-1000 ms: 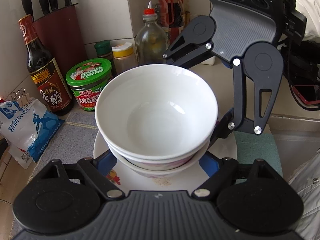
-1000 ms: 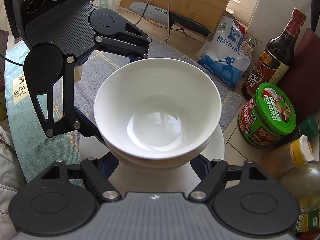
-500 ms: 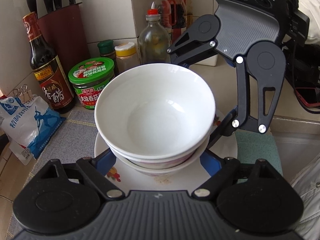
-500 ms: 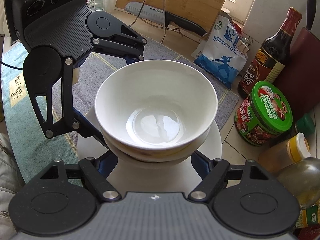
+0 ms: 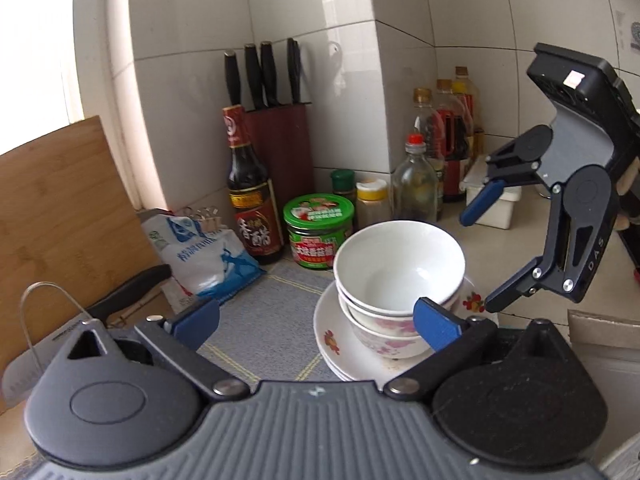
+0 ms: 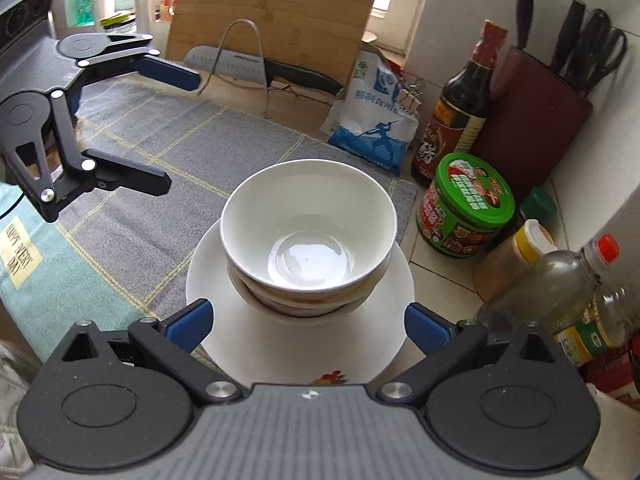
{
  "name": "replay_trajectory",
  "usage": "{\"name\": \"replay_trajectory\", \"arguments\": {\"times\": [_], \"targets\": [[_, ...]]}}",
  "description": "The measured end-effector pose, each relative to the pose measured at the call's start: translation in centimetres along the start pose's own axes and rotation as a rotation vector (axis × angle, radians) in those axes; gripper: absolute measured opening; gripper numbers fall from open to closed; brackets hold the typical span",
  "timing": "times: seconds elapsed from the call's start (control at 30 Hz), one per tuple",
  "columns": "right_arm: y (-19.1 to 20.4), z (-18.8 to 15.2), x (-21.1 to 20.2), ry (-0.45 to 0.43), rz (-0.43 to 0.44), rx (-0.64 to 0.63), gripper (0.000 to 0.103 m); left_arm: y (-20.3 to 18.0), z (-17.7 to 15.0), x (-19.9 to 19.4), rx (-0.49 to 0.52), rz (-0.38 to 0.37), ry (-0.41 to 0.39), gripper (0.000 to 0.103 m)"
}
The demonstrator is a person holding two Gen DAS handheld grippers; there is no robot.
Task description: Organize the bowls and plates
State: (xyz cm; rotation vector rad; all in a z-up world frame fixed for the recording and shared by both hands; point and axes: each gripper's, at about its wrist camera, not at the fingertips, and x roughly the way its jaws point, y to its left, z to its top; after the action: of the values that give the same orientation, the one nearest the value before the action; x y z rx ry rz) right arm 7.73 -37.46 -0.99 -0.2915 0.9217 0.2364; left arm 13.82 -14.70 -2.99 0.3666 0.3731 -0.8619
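Both grippers, left gripper [image 5: 316, 322] and right gripper [image 6: 308, 326], have just spread their jaws wide, nothing between the pads. The plain white bowl [image 6: 310, 226] sits nested in a pink-flowered bowl [image 5: 384, 330], stacked on white floral plates [image 5: 332, 332] at the grey mat's [image 6: 160, 168] edge.

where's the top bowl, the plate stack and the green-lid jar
top bowl [image 6: 308, 216]: right wrist view, inner wall
plate stack [image 6: 384, 300]: right wrist view, bare rim
green-lid jar [image 5: 319, 212]: left wrist view, lid
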Motion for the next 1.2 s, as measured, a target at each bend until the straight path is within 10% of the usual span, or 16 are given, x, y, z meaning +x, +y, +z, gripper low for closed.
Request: {"name": "replay_trajectory", "arguments": {"times": [0.4,0.6,1.2], "targets": [[7.0,-1.5,-5.3,-0.066,-0.338,0.557,0.103,-1.9,0.1,-7.1,-0.210,0.131,-0.021,0.102],[10.4,-2.2,-7.9,-0.111,-0.425,0.636,0.103,-2.3,0.3,-9.1,-0.275,0.230,0.114,0.102],[13.9,-1.8,-9.6,-0.155,-0.465,0.640,0.103,-2.3,0.3,-11.2,-0.283,0.241,0.181,0.102]]}}
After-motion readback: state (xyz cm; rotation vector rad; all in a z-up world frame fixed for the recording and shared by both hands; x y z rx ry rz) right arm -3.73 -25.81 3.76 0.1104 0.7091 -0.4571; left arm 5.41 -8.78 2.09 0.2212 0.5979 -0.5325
